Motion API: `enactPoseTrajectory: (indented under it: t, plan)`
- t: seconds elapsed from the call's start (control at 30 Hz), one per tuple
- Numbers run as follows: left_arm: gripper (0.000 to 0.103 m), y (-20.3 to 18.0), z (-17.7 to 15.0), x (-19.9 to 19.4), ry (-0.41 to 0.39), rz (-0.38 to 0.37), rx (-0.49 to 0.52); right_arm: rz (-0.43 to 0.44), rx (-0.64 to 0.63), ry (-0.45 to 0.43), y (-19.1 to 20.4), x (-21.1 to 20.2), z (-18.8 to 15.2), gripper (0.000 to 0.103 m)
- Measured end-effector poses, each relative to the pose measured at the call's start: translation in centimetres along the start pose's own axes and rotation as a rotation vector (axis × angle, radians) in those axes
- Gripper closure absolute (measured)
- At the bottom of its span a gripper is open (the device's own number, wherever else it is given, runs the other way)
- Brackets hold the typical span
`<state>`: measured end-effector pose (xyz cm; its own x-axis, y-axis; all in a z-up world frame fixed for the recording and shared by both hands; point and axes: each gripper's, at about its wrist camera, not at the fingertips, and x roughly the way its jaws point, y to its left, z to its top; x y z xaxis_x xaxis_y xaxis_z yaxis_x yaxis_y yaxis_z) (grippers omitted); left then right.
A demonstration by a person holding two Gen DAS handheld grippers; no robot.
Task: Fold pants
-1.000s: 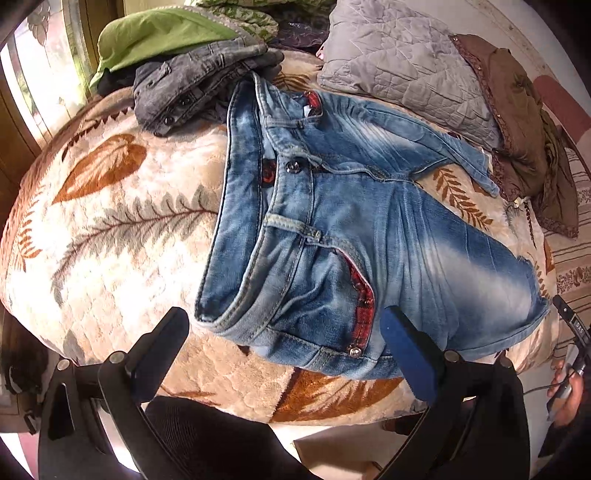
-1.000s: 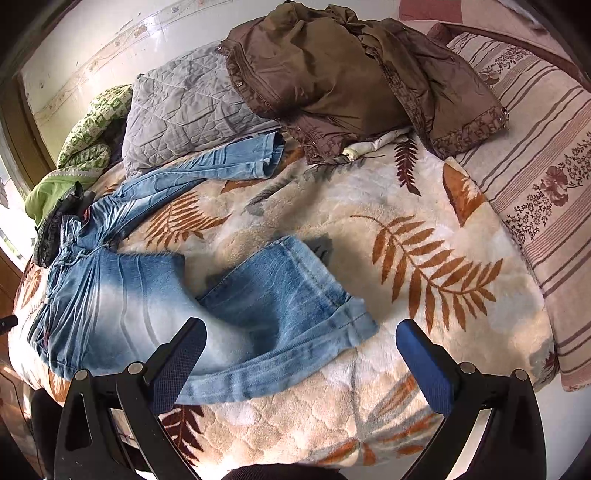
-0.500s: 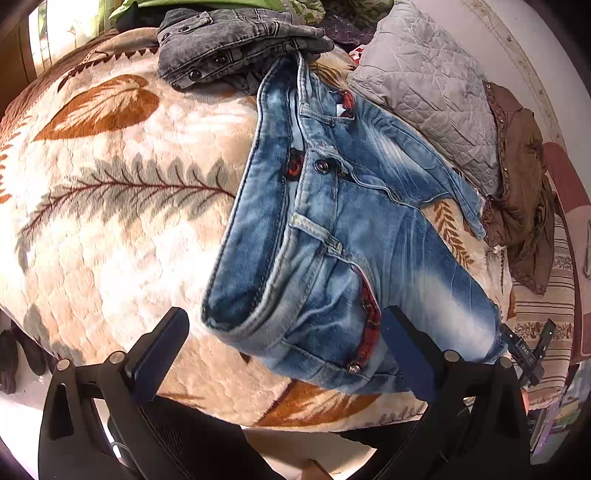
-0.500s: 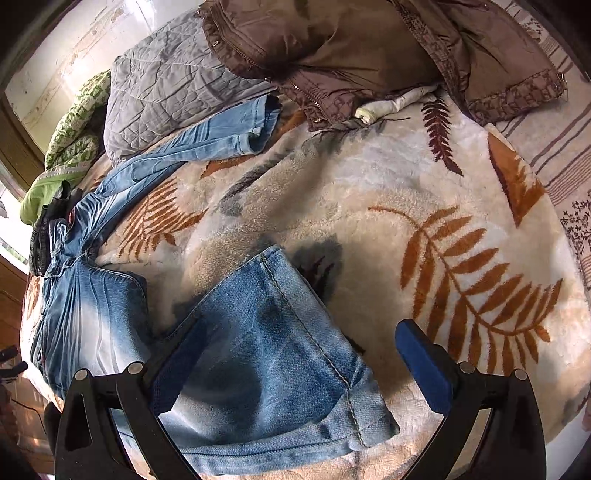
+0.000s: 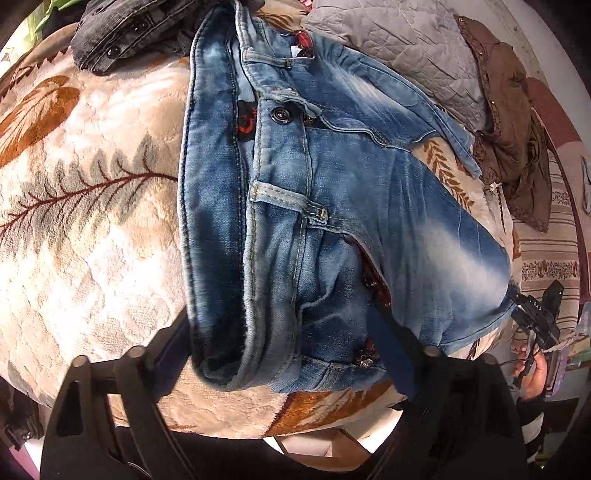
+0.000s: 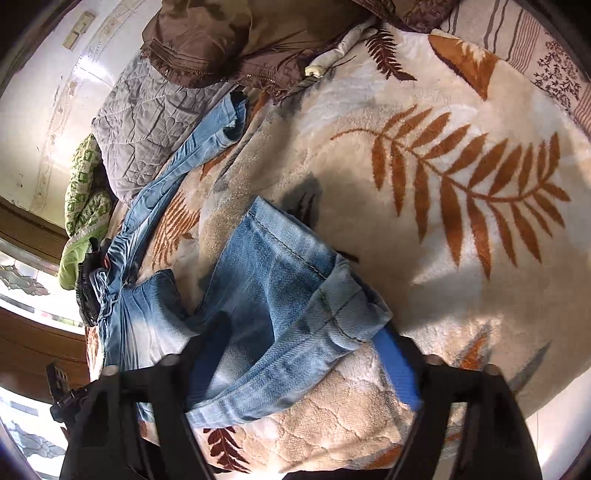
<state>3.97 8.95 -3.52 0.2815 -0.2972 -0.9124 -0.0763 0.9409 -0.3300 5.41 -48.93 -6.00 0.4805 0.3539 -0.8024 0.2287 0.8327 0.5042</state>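
Note:
Faded blue jeans lie spread on a leaf-patterned blanket. In the left wrist view the waistband corner sits between the open fingers of my left gripper, which straddles it near the bed's front edge. In the right wrist view the near leg's cuffed hem lies between the open fingers of my right gripper. The other leg stretches away toward the pillow. Neither gripper has closed on the denim.
A grey quilted pillow, a brown jacket and dark grey jeans lie at the far side. Green cloth sits by the window. The striped sheet lies right. The bed edge is just below both grippers.
Both grippers have moved forward and down onto the jeans. The left now straddles the waistband corner and the right straddles the leg hem, with fingers somewhat narrower than before.

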Motion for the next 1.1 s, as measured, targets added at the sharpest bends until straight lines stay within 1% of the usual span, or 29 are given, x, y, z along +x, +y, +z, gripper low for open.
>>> enactPoseTrajectory:
  t: [0.03, 0.07, 0.1, 0.17, 0.2, 0.23, 0.27, 0.3, 0.33, 0.37, 0.4, 0.43, 0.47, 0.5, 0.53, 0.57, 0.6, 0.63, 0.67, 0.7, 0.73, 0.8, 0.83, 0.87, 0.9, 0.93, 1.0, 1.07, 1.1]
  plan:
    - [0.058, -0.2, 0.1, -0.5, 0.003, 0.022, 0.010, 0.013, -0.004, 0.001, 0.3, -0.2, 0.4, 0.097]
    - [0.073, -0.3, 0.2, -1.0, 0.003, 0.039, 0.011, 0.029, -0.020, -0.049, 1.0, -1.6, 0.9, 0.097]
    - [0.076, -0.4, 0.2, -1.5, -0.001, 0.058, 0.015, 0.065, -0.046, -0.121, 1.7, -3.8, 1.4, 0.097]
    - [0.077, -0.3, 0.1, -2.1, -0.025, 0.093, 0.019, 0.127, -0.060, -0.255, 2.3, -8.4, 1.8, 0.097]
    - [0.077, -0.3, 0.0, -1.8, -0.018, 0.111, 0.015, 0.141, -0.047, -0.286, 1.9, -9.7, 1.7, 0.097]
    - [0.077, -0.1, -0.3, -1.1, -0.001, 0.114, 0.014, 0.134, -0.027, -0.284, 1.3, -10.0, 1.4, 0.095]
    - [0.077, -0.1, -0.5, -0.1, 0.019, 0.130, 0.013, 0.092, -0.015, -0.240, 0.4, -9.3, 0.8, 0.094]
    - [0.076, 0.1, -1.1, 0.5, 0.026, 0.169, 0.017, 0.019, -0.015, -0.184, -0.5, -8.2, 0.0, 0.093]
    - [0.074, 0.3, -1.3, 0.7, 0.019, 0.177, 0.022, -0.057, -0.026, -0.129, -1.6, -6.9, -1.0, 0.085]
    - [0.074, 0.3, -1.5, 0.4, 0.007, 0.168, 0.020, -0.122, -0.030, -0.087, -2.9, -6.1, -2.0, 0.080]
    - [0.074, 0.4, -1.5, -0.1, 0.008, 0.153, 0.018, -0.157, -0.020, -0.064, -3.9, -5.8, -2.9, 0.076]
    - [0.074, 0.4, -1.5, -0.7, 0.007, 0.130, 0.018, -0.168, 0.001, -0.065, -5.1, -6.1, -3.4, 0.075]
    - [0.074, 0.4, -1.4, -1.5, -0.006, 0.106, 0.025, -0.153, 0.026, -0.097, -6.0, -6.9, -3.8, 0.072]
    - [0.073, 0.3, -1.1, -2.3, -0.023, 0.092, 0.037, -0.158, 0.043, -0.148, -6.4, -8.0, -3.8, 0.071]
    - [0.068, 0.0, -0.8, -3.1, -0.038, 0.080, 0.052, -0.165, 0.044, -0.193, -6.5, -9.0, -3.6, 0.069]
    - [0.054, -0.5, -0.3, -3.6, -0.052, 0.069, 0.067, -0.151, 0.036, -0.221, -6.4, -9.5, -3.0, 0.065]
    - [0.043, -0.9, 0.2, -3.9, -0.071, 0.067, 0.074, -0.128, 0.031, -0.237, -6.2, -9.7, -2.2, 0.054]
    - [0.025, -1.3, 0.7, -3.8, -0.092, 0.073, 0.082, -0.102, 0.028, -0.247, -5.8, -9.5, -1.5, 0.042]
    - [0.021, -1.5, 1.0, -3.6, -0.104, 0.089, 0.089, -0.076, 0.024, -0.242, -5.4, -8.7, -0.7, 0.037]
    - [0.021, -1.6, 1.5, -3.0, -0.096, 0.115, 0.082, -0.064, 0.018, -0.227, -4.9, -7.6, 0.1, 0.036]
    - [0.021, -1.7, 1.9, -2.0, -0.073, 0.117, 0.065, -0.066, 0.013, -0.213, -4.3, -6.3, 0.8, 0.036]
    - [0.021, -1.9, 2.0, -0.2, -0.030, 0.080, 0.026, -0.065, 0.009, -0.218, -3.2, -4.4, 1.7, 0.036]
    - [0.021, -2.0, 1.8, 0.5, -0.011, 0.079, 0.021, -0.063, -0.011, -0.217, -2.5, -3.4, 2.2, 0.037]
    - [0.021, -2.3, 1.6, 1.1, 0.008, 0.090, 0.030, -0.084, -0.048, -0.189, -1.7, -2.3, 2.8, 0.040]
    - [0.021, -2.6, 1.3, 1.5, 0.018, 0.102, 0.047, -0.113, -0.096, -0.159, -0.9, -1.4, 3.3, 0.079]
    - [0.021, -2.9, 1.1, 1.6, 0.016, 0.118, 0.070, -0.151, -0.131, -0.151, -0.2, -0.8, 3.7, 0.098]
    - [0.021, -3.5, 0.7, 1.4, 0.008, 0.138, 0.117, -0.213, -0.133, -0.193, 0.0, -0.8, 4.6, 0.101]
    - [0.021, -3.7, 0.8, 1.5, 0.017, 0.160, 0.129, -0.267, -0.112, -0.183, -0.3, -0.7, 5.3, 0.099]
    - [0.021, -3.9, 0.9, 1.6, 0.030, 0.167, 0.128, -0.292, -0.111, -0.199, -0.1, -1.0, 5.4, 0.098]
